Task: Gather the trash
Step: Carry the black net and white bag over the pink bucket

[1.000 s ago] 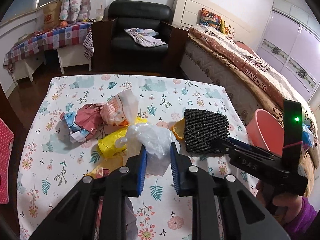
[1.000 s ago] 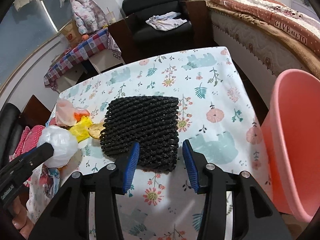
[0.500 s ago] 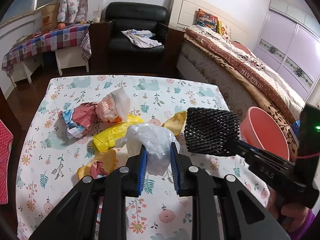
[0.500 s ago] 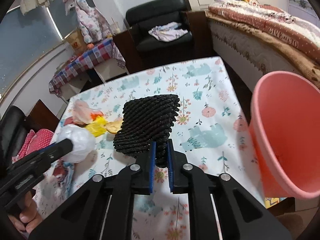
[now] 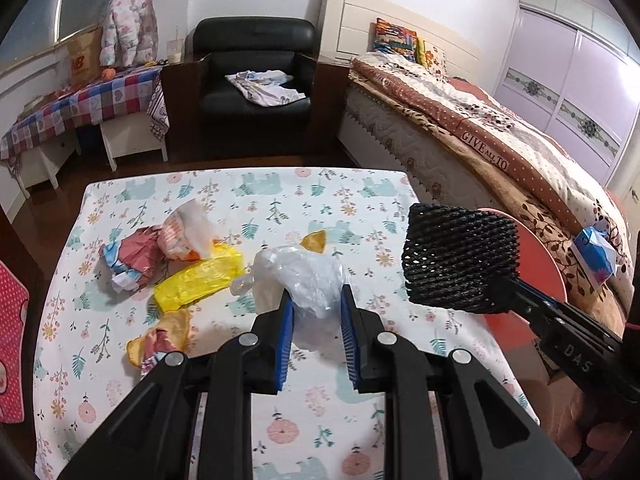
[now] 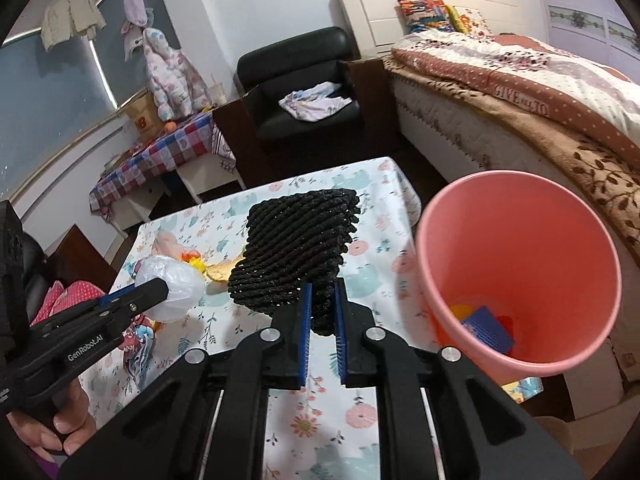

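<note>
My left gripper point(image 5: 316, 300) is shut on a crumpled clear plastic bag point(image 5: 308, 276) and holds it above the table; the bag also shows in the right wrist view point(image 6: 172, 292). My right gripper point(image 6: 320, 300) is shut on a black foam net point(image 6: 296, 252) and holds it raised beside the pink bin point(image 6: 516, 272); the net also shows in the left wrist view point(image 5: 460, 256). The bin holds a few scraps at its bottom. A yellow wrapper point(image 5: 196, 280), a red-blue wrapper point(image 5: 128, 256), an orange-white bag point(image 5: 188, 232) and further scraps lie on the floral tablecloth point(image 5: 360, 196).
The bin stands off the table's right edge, by the bed point(image 5: 500, 136). A black armchair point(image 5: 256, 68) and a checked side table point(image 5: 80, 104) stand beyond the far edge. A red dotted cloth point(image 5: 12, 340) hangs at the left.
My right gripper closed on the black net, lifted it off the table and carried it right, next to the bin. My left gripper rose slightly with the plastic bag.
</note>
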{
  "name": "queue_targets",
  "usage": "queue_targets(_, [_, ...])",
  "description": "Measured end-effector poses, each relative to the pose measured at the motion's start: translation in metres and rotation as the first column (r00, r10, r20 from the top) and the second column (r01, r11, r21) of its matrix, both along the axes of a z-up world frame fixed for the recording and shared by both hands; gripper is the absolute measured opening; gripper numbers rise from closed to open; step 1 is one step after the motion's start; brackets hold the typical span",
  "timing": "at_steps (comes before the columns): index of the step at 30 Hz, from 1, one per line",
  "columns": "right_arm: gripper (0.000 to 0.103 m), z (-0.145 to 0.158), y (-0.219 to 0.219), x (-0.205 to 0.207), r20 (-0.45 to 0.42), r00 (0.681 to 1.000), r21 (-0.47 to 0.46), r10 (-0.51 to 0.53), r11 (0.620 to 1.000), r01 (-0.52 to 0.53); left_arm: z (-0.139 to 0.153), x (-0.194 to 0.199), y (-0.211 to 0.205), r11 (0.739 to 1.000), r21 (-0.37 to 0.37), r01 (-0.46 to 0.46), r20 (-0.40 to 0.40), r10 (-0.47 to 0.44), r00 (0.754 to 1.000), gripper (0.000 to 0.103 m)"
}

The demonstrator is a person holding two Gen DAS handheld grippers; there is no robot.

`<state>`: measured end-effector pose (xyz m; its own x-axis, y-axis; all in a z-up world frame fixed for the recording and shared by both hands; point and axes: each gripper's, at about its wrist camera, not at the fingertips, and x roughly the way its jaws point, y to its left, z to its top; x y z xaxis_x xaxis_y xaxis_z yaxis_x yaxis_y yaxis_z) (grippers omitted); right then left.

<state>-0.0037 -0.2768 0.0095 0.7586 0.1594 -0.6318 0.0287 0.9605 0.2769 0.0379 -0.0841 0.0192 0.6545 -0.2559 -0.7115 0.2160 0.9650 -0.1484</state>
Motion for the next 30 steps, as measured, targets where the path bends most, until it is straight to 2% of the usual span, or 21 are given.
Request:
queue_targets(16, [0.011, 0.005, -0.048, -0.022, 0.030, 0.993, 0.002, -0.117, 0.993, 0.117, 0.016, -0.001, -0.061, 0.995, 0.046, 0.089, 0.041, -0.091, 0.995, 0.021])
queue_targets(30, [0.011, 0.000, -0.100, -0.034, 0.026, 0.967, 0.003, -0.255, 0.967, 0.255, 0.020, 0.005, -0.120, 0.980, 0.063, 0.187, 0.056, -0.190, 0.980, 0.021])
